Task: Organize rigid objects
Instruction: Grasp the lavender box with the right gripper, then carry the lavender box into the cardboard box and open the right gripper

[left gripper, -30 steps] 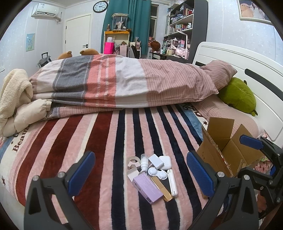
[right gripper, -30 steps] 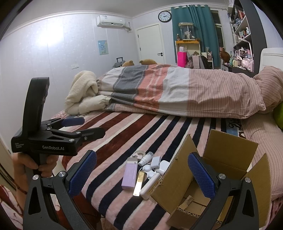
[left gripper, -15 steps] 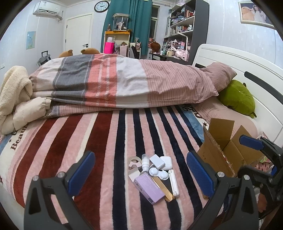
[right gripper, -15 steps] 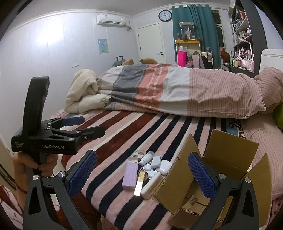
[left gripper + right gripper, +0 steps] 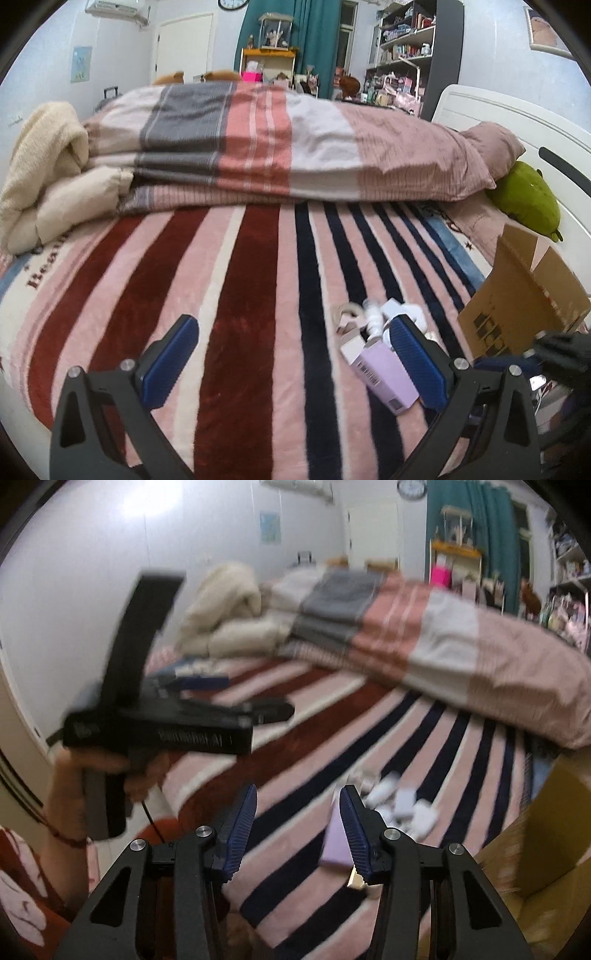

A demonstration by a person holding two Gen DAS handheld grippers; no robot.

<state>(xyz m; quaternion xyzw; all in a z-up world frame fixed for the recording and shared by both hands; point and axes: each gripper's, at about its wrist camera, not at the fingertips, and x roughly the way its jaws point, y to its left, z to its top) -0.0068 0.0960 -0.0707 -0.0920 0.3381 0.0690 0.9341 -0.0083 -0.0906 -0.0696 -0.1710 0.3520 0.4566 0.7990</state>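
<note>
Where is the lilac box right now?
The lilac box lies on the striped blanket, low right in the left wrist view, nearest item of the small cluster, left of the cardboard box.

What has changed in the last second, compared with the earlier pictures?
The right hand-held gripper has narrowed its jaws but holds nothing. The left hand-held gripper has swung left, jaws wide as before. The purple box, small white items and cardboard box lie unmoved on the striped blanket.

I see a plush striped blanket (image 5: 251,295), a matt cardboard box (image 5: 517,306), and ribbed blue pads (image 5: 242,827) on my tool.
</note>
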